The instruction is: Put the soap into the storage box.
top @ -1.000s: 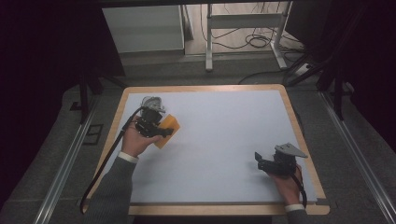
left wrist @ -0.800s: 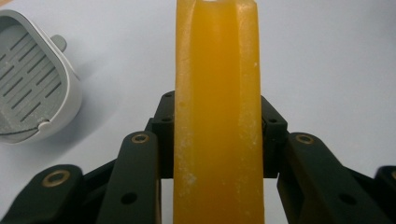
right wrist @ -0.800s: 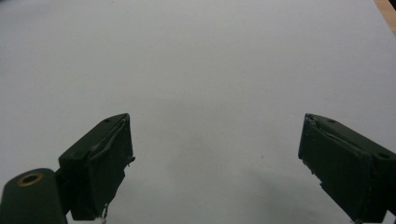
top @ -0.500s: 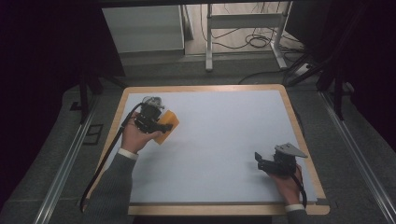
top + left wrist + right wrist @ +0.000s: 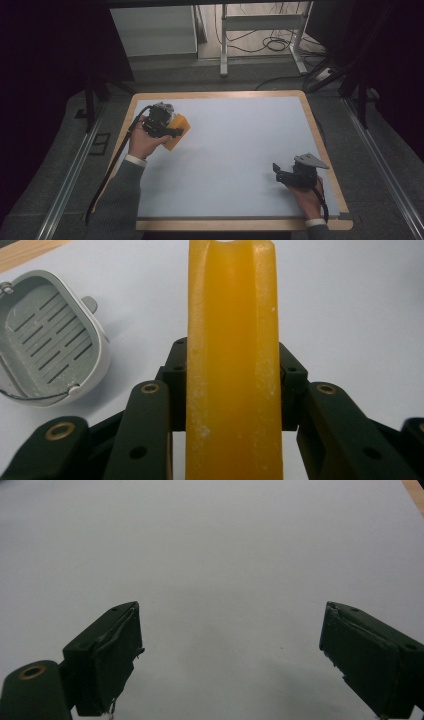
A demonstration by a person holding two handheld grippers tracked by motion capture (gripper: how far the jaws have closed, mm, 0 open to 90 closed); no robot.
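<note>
Closest to the person, down at the near right of the tabletop [image 5: 235,165], the right tool [image 5: 280,176] just sits low over the pale surface with its jaws spread wide and nothing between them. In the right gripper view you can see plain bare surface in the gap. A hand [image 5: 306,196] grips it from behind, and the grey three-cornered plate sits on top.

Further back on the left side, the left tool [image 5: 176,132] is clamped on an orange soap bar [image 5: 177,131]. In the left gripper view the soap bar [image 5: 231,365] stands on edge, squeezed between both jaws and running straight up out of frame, with whitish specks on it. It looks lifted off the surface, though I can't say that for sure.

Just beyond that, near the far left corner, a grey soap dish [image 5: 47,337] with a slotted bottom lies on the tabletop, close to the wooden edge.
</note>
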